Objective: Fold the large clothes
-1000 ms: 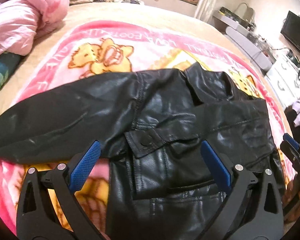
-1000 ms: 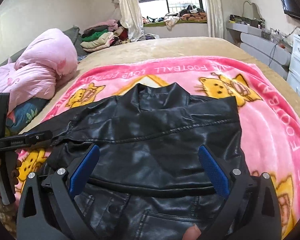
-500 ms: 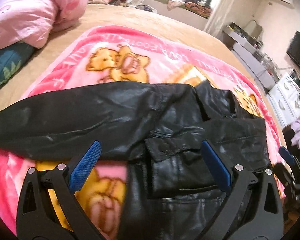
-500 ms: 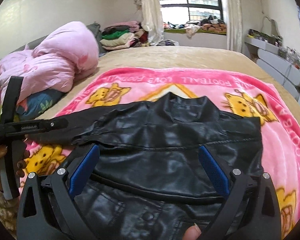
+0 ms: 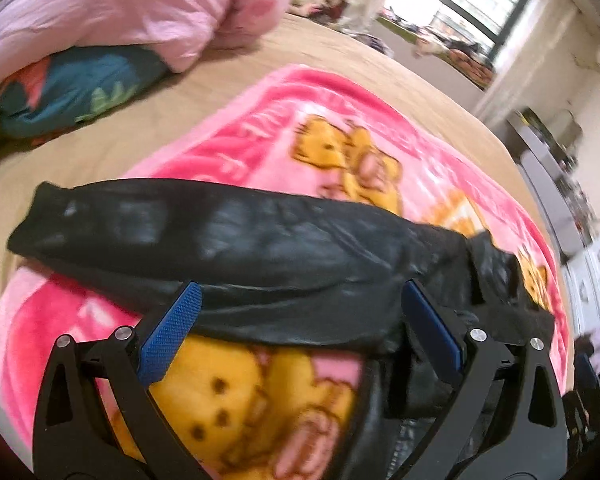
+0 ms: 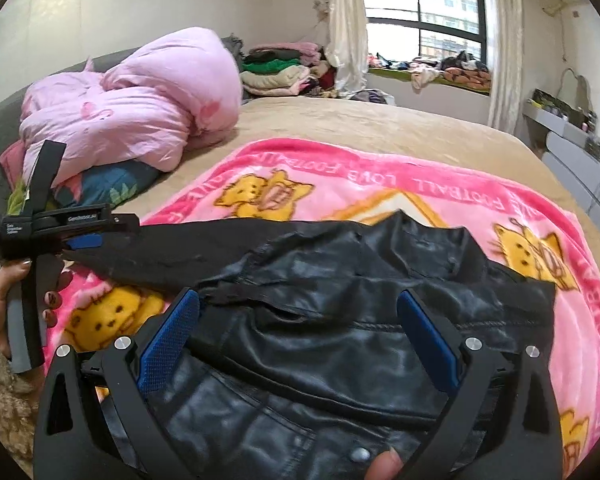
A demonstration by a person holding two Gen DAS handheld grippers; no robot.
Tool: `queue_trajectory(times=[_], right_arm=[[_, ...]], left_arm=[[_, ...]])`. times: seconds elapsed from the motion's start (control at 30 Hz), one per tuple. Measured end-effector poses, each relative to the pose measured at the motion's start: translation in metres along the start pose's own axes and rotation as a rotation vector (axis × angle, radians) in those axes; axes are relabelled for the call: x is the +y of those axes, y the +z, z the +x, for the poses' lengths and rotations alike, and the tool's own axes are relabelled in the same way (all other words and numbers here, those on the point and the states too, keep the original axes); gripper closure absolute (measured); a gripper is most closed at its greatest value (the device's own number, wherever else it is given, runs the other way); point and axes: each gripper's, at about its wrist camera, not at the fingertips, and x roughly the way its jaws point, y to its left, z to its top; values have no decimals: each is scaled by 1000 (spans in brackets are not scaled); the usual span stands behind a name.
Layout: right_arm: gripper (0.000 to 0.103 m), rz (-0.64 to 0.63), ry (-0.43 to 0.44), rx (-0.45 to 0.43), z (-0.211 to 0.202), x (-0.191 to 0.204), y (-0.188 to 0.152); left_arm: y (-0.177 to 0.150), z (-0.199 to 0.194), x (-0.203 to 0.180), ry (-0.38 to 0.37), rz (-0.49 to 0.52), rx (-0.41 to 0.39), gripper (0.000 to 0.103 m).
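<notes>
A black leather jacket [image 6: 340,312] lies on a pink cartoon blanket [image 6: 400,176], front up, collar toward the window. One sleeve [image 5: 220,240] stretches out flat to the left, its cuff reaching the blanket's edge. My left gripper [image 5: 300,332] is open and hovers just over the sleeve's near edge with nothing between its blue pads. In the right wrist view the left gripper [image 6: 96,236] shows by the cuff, held by a hand [image 6: 0,300]. Over the jacket's chest, my right gripper [image 6: 300,332] is open and holds nothing. A fingertip [image 6: 384,468] shows at the bottom.
A pink duvet [image 6: 140,108] on a blue patterned pillow [image 6: 104,188] sits at the bed's left. Folded clothes [image 6: 280,68] are stacked by the window. A beige sheet [image 6: 380,124] surrounds the blanket. Grey and white drawers [image 6: 576,168] stand along the right wall.
My left gripper has swung left, away from the jacket's chest and along the outstretched sleeve toward its cuff. The right gripper has stayed over the chest, turning slightly left. Both remain open.
</notes>
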Motion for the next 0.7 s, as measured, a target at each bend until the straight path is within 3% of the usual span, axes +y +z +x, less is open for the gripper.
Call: queue_trajectory(times=[0.4,0.7], right_arm=[[4,-63,81,29,32,60,29],[4,-59,136,63,59,95,42]], left_arm=[[19,-18,56,98,-123,-67,9],[24,-20,96,138,-215,-57,9]])
